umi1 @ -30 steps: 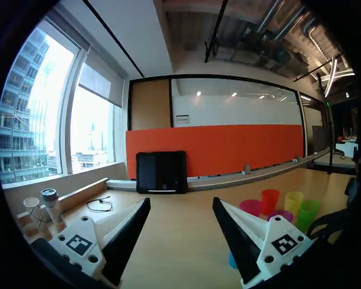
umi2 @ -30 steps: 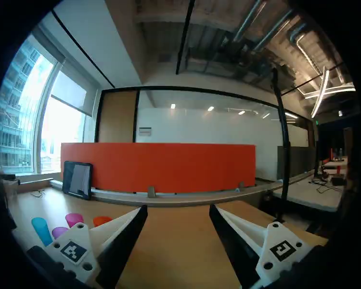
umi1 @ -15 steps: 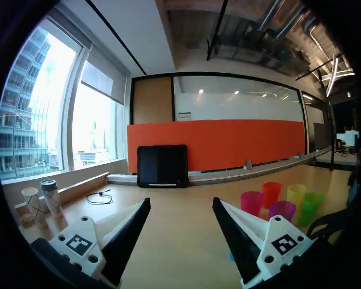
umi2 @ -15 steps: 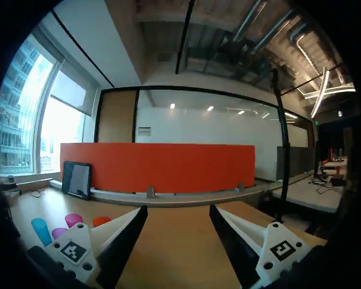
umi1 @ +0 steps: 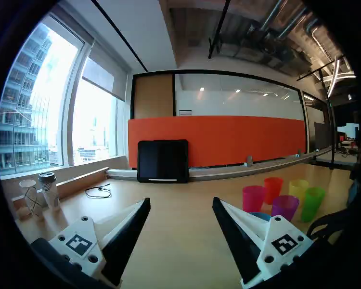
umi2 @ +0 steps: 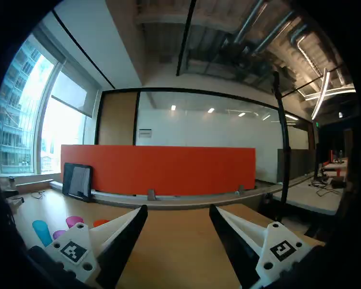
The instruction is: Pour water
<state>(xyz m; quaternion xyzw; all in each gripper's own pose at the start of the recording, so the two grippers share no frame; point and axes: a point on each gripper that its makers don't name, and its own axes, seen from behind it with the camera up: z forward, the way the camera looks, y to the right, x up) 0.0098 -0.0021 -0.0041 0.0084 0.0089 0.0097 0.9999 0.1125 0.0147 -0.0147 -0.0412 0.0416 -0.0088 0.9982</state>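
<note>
Left gripper view has the left claw (umi1: 180, 200) spread wide with nothing between its fingers, held low over the bench (umi1: 180, 250). The cluster of plastic cups (umi1: 285, 206) stands ahead and off to that claw's right, all upright with mouths up. A blue cup (umi1: 260, 216) peeks out just beside its right finger, nearest of all. From the right claw (umi2: 178, 207) (also wide open and empty) the cups sit ahead and to its left, looking smaller and farther off. I'd judge the left claw the nearer one, coming in sideways at a cup's wall. Whether any cup holds water I cannot tell. No brand or writing is legible; the finger markers (umi1: 78, 244) are patterns, not words.
</note>
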